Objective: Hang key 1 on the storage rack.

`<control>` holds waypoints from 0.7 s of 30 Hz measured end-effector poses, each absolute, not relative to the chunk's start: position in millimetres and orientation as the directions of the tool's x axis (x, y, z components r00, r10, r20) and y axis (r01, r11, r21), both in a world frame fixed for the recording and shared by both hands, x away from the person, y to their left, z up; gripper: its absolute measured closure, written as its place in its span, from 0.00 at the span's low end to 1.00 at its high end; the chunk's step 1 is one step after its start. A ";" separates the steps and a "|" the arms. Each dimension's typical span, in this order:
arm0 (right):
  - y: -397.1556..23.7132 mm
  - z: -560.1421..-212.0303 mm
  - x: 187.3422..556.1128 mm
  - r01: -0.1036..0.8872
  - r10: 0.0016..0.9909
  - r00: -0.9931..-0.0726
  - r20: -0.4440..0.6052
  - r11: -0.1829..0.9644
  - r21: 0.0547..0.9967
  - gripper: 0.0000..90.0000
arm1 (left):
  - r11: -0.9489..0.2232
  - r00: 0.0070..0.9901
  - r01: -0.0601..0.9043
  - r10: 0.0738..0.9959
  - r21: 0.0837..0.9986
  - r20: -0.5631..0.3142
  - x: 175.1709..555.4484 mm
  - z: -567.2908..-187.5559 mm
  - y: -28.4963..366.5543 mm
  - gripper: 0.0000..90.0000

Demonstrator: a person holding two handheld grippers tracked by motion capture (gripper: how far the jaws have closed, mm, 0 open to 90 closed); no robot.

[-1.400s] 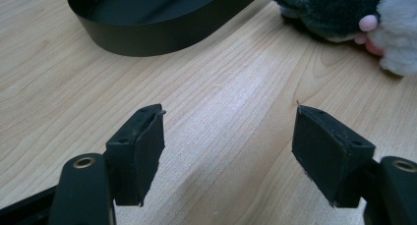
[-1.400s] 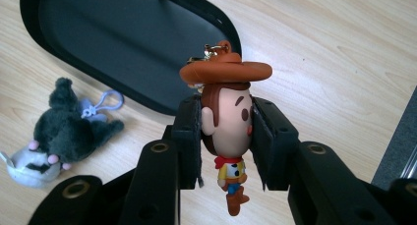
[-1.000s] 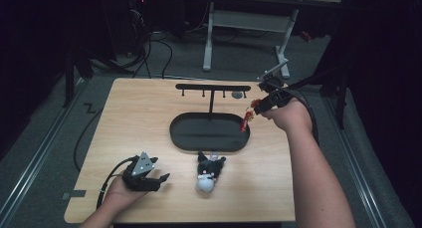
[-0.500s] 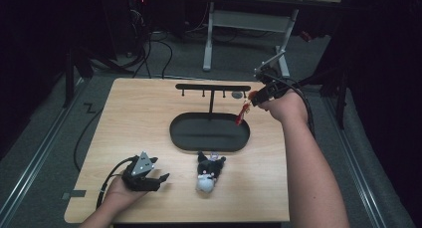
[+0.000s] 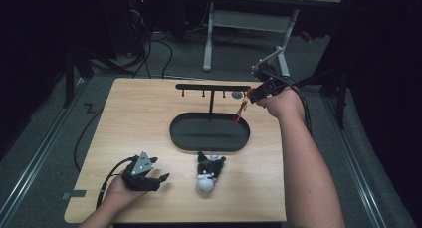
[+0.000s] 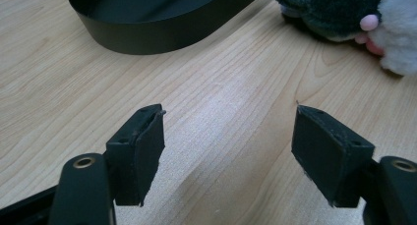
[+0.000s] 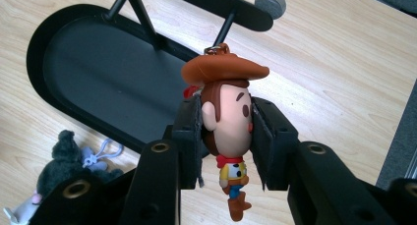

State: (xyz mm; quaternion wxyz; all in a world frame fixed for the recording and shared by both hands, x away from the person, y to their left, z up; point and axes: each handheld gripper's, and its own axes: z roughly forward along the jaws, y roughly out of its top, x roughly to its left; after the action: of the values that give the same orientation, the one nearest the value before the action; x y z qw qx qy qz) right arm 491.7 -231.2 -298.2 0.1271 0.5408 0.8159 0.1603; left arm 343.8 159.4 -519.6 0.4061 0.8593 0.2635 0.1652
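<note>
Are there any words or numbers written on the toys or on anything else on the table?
None: no words, labels or numbers can be read.
Cowboy figure, clamped in the right hand-held gripper: no writing.
Plush toy: none seen.
Black stand and its tray: plain.
Left hand-held gripper, jaws open: no markings.

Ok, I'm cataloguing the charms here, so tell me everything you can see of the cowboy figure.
The cowboy figure is a small charm that looks like moulded rubber or plastic: brown hat, brown hair, big pale head, red neckerchief, yellow shirt, blue trousers, brown boots. A small metal loop sits on top of the hat. The right claw is shut on its head, body dangling free, close to the end of the black rack's crossbar, above its oval tray.
</note>
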 end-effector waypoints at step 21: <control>-236.4 -304.2 502.0 0.848 0.933 -0.358 -0.020 0.334 0.412 0.74 | -0.532 0.805 0.321 0.589 0.784 0.070 344.3 -520.3 160.4 0.32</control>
State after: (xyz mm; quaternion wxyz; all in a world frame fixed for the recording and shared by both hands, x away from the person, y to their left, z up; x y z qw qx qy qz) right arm 502.0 -236.4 -304.2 0.1274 0.5519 0.8068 0.1682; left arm 344.3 160.4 -520.3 0.4050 0.8595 0.2646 0.1652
